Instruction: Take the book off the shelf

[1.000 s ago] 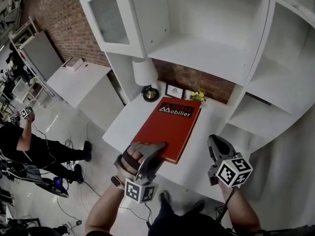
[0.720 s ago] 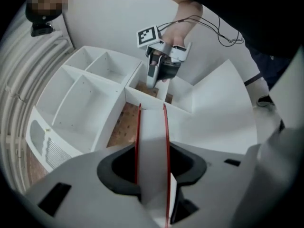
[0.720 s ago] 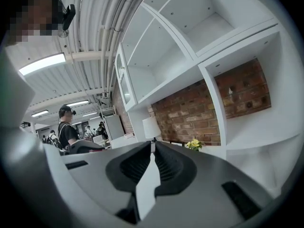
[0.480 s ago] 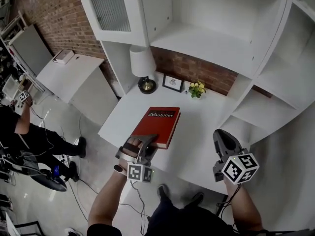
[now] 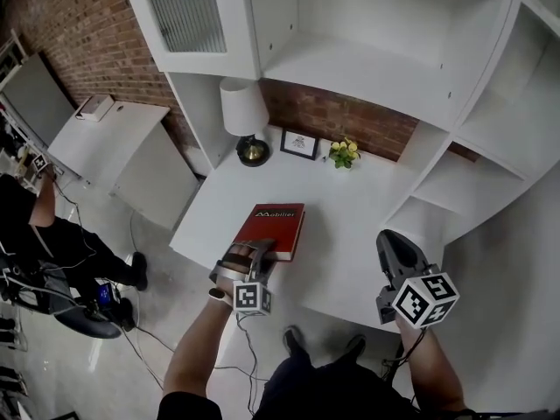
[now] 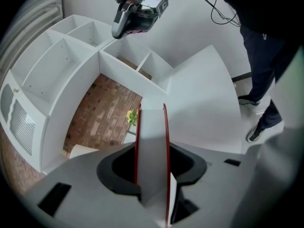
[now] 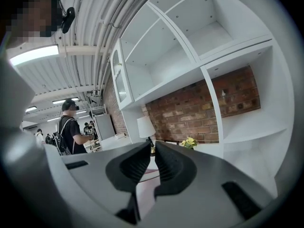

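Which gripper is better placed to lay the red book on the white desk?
Left. The left gripper is shut on the book at its near edge, over the desk. The right gripper is shut and empty, away from the book.

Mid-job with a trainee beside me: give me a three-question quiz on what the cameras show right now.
1. True or false: the left tool is clamped on the red book.
2. What stands between the lamp and the yellow flowers? A) framed picture B) mug C) clock
3. Fill in: the right tool holds ____.
Key: 1 true; 2 A; 3 nothing.
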